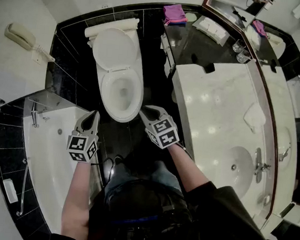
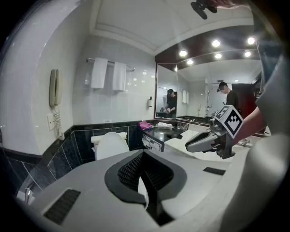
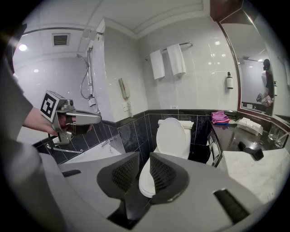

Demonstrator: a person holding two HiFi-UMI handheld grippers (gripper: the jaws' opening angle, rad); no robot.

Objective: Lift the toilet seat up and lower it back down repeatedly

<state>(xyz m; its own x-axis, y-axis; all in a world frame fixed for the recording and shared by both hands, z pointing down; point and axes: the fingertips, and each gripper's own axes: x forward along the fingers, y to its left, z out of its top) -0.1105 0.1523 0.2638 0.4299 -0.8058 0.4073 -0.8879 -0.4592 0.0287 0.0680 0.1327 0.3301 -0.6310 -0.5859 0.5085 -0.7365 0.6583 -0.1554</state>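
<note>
The white toilet (image 1: 122, 90) stands against the black tiled wall, straight ahead of me. Its lid (image 1: 113, 47) is raised against the tank, and the seat ring (image 3: 146, 183) looks to lie flat on the bowl. My left gripper (image 1: 93, 115) hovers at the bowl's front left, apart from it. Its pads (image 2: 128, 171) meet at the tip with nothing between them. My right gripper (image 1: 146, 111) is at the bowl's front right, close to the rim but not touching it. A narrow gap shows between its pads (image 3: 162, 172), and only the toilet beyond appears through it.
A bathtub (image 1: 47, 149) with a grab bar lies to the left. A white marble vanity (image 1: 214, 112) with a sink (image 1: 240, 168) and a mirror stands to the right. A wall phone (image 1: 21, 36), a pink cloth (image 1: 175, 12) and hanging towels (image 3: 167, 61) are further off.
</note>
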